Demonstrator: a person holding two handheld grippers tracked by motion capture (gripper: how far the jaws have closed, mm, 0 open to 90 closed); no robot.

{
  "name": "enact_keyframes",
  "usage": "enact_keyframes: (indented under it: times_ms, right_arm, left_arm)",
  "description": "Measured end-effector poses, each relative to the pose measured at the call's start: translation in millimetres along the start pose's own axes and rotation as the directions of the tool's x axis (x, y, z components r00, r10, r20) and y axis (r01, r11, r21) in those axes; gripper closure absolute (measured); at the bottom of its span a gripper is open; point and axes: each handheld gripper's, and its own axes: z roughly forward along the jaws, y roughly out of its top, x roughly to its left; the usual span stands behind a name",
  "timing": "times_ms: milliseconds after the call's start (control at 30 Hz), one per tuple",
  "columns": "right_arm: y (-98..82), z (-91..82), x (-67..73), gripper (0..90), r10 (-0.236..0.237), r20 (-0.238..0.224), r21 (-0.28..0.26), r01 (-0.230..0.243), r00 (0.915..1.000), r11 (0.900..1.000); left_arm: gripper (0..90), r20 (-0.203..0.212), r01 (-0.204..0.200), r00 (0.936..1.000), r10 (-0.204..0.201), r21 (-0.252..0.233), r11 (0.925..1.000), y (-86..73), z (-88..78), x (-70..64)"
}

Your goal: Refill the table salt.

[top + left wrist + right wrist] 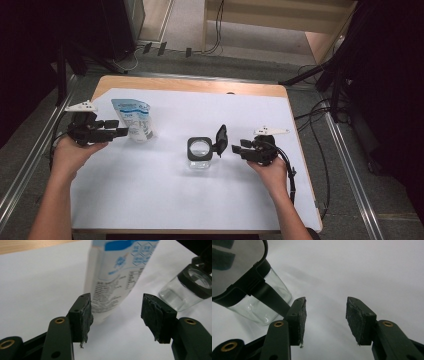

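- Left gripper (121, 128): your jaws stand apart with nothing between the pads; in the left gripper view the pouch (117, 277) rises just ahead of the gap, one pad (86, 316) close beside its lower edge, not pressing.
- Pouch (134, 119): upright near the surface's left edge, toward the far side.
- Step in hand, by my reading: the approach to pick up the pouch. Next move calls for easing forward until its body sits between the pads, then closing gently, as it looks soft.
- Glass jar (199, 153): mid-surface, black hinged lid (220, 140) flipped up.
- Right gripper (235, 148): jaws half open, empty, just beside the lid.
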Motion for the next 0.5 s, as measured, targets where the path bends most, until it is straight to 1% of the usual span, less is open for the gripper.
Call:
enact_keyframes:
  times_ms: [67,167,267,300,367,467,500]
  right_arm:
    - [-2.6,-2.3,0.2,52.2,-0.003,0.004,-0.007,0.003,1.0000,1.000]
    - [-6.5,-6.1,-0.2,52.2,0.005,0.014,-0.003,-0.005,0.9999,1.000]
    - [-10.1,-10.6,-1.6,52.1,0.014,0.023,-0.005,-0.014,0.9996,1.000]
    - [-11.2,-12.0,-2.0,52.1,0.017,0.027,-0.004,-0.017,0.9995,1.000]
    - [-14.0,-14.6,-2.5,52.2,0.023,0.034,-0.011,-0.023,0.9992,1.000]
    - [-18.0,-18.0,-3.2,52.1,0.029,0.042,-0.008,-0.029,0.9987,1.000]
    - [-19.0,-19.0,-3.3,52.2,0.032,0.045,-0.009,-0.032,0.9985,0.999]
  left_arm:
    - [42.2,0.002,0.009,1.0000,-0.009,-0.004,1.0000,2.6,-0.8,2.4]
    - [42.0,-0.002,-0.004,1.0000,0.004,-0.005,1.0000,8.3,-1.9,3.4]
    - [41.8,0.012,-0.004,0.9999,0.005,-0.028,0.9996,13.8,-2.3,5.4]
    - [41.7,0.009,-0.006,0.9999,0.007,-0.032,0.9995,15.6,-2.3,6.1]
    - [41.7,0.012,-0.017,0.9998,0.018,-0.041,0.9990,19.2,-1.0,7.8]
    - [42.1,0.023,-0.015,0.9996,0.016,-0.055,0.9984,23.5,3.1,7.0]
    - [42.1,0.022,-0.022,0.9995,0.023,-0.049,0.9985,25.4,5.3,6.9]
